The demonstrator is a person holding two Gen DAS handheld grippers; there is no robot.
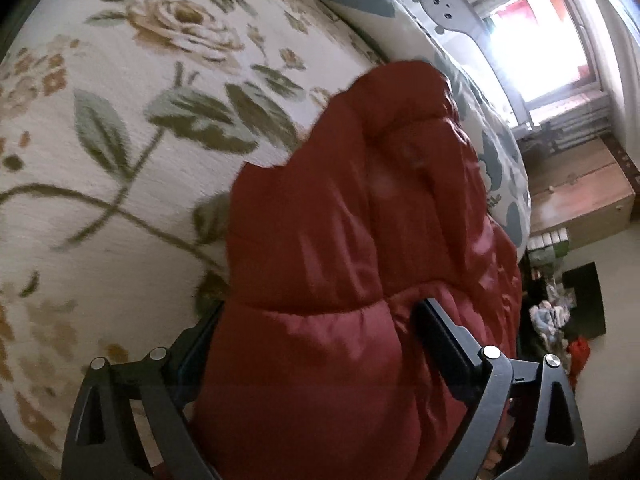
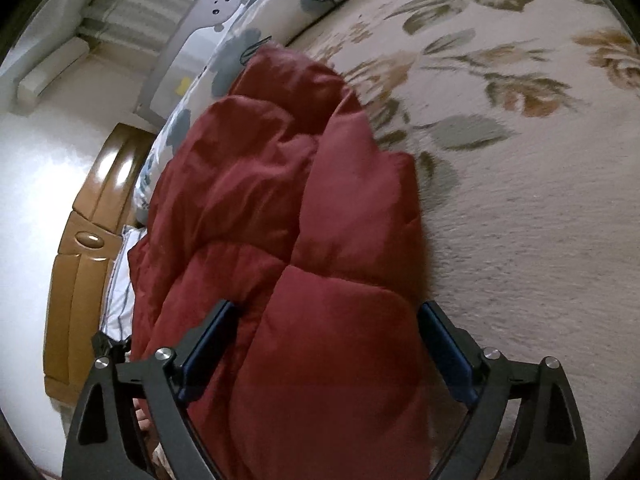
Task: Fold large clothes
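A thick fold of the dark red quilted puffer jacket is clamped between the black fingers of the left gripper, whose jaws are held fairly wide apart by the padded bulk packed between them. In the same way, another thick fold of the same jacket is gripped by the right gripper, its blue-edged pads being pressed against the fabric on both sides. Ahead of each gripper the jacket is seen bunched in puffy quilted panels that run forward from the fingers. To the left of the left gripper, and to the right of the right gripper, the cream bedspread with a brown and green flower pattern is spread out beneath the jacket. Beyond the jacket's far end a white pillow printed with blue-grey shapes is seen. To the left of the right gripper a glossy brown wooden headboard is visible, and to the far right of the left gripper a bright window is seen.
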